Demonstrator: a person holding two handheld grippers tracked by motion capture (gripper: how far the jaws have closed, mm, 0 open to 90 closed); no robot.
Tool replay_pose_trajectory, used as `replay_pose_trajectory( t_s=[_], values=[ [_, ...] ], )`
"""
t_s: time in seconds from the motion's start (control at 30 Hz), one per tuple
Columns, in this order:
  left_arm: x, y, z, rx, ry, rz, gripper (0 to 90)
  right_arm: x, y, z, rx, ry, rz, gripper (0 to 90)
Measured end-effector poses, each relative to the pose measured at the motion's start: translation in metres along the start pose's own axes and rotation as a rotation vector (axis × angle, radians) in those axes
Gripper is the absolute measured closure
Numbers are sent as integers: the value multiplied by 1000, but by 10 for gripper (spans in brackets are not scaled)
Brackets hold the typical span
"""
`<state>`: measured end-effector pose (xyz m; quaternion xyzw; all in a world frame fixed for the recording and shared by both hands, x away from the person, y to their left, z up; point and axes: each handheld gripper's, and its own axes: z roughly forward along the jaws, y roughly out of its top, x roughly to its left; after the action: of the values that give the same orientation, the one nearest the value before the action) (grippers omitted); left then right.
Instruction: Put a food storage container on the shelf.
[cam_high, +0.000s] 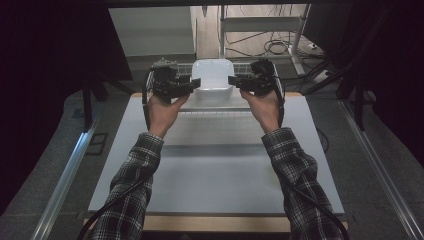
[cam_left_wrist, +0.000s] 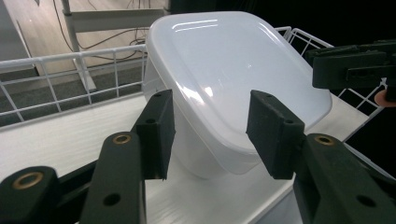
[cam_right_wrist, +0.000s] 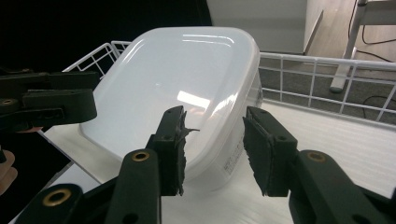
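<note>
A tiny label on the side of the white tub (cam_right_wrist: 187, 93) was too small to read. The tub sat upside down on the far end of the white counter (cam_high: 220, 165), w/ a white wire rack (cam_left_wrist: 70, 79) behind it. Left hand-held gripper (cam_left_wrist: 210, 130) & right hand-held gripper (cam_right_wrist: 212, 149) were each open, one at each side, holding nothing. Dark room; cables (cam_high: 270, 47) lay on the floor.

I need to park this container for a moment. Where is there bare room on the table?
The white table top is bare between the person's sleeves and down to its near edge. It is crowded at the far end: the white container sits in the wire rack, flanked by the left hand-held gripper and right hand-held gripper.
</note>
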<state>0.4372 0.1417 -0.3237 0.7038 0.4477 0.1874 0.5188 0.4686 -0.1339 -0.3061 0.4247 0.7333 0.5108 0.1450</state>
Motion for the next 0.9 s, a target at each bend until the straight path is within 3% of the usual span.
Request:
replay_pose_trajectory(
  t_s=[0.2, 0.53, 0.7, 0.9],
  values=[
    [3, 3, 4, -7, 21, -6, 475, -1, 2, 3, -8, -9, 4, 582],
    [8, 6, 11, -24, 53, 23, 385, -3, 8, 9, -2, -50, -15, 527],
    [9, 4, 8, -31, 26, 10, 323, -5, 6, 5, -12, -35, -24, 476],
    [7, 2, 6, -13, -14, 28, 233, -12, 2, 0, -7, 12, -16, 416]
  ],
)
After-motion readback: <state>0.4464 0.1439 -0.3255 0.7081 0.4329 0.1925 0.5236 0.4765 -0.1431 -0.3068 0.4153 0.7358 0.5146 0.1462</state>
